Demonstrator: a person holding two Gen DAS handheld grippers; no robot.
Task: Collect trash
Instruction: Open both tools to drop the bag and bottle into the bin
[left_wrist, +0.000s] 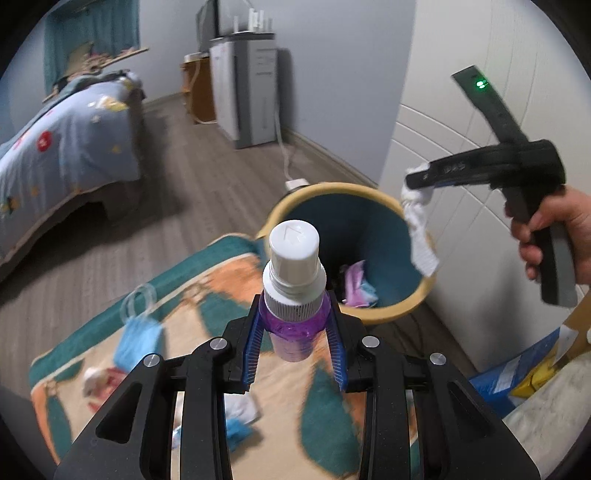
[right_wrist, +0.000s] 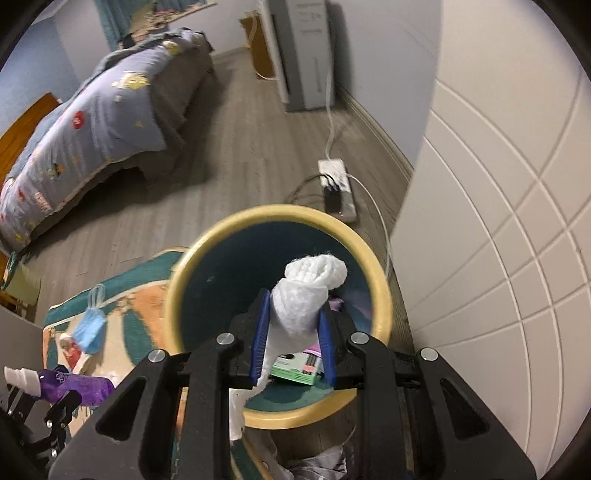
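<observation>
Two hand-held grippers, purple bottle (left_wrist: 293, 295), white tissue (right_wrist: 308, 295)

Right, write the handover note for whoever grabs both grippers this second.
Left gripper: shut on the purple bottle, short of the bin.
Right gripper: shut on the white cloth, over the bin's mouth.
Done: some trash, including a green box, already lies in the bin.
Left: release the cloth, then the bottle; the blue face mask and other scraps lie on the rug.
</observation>
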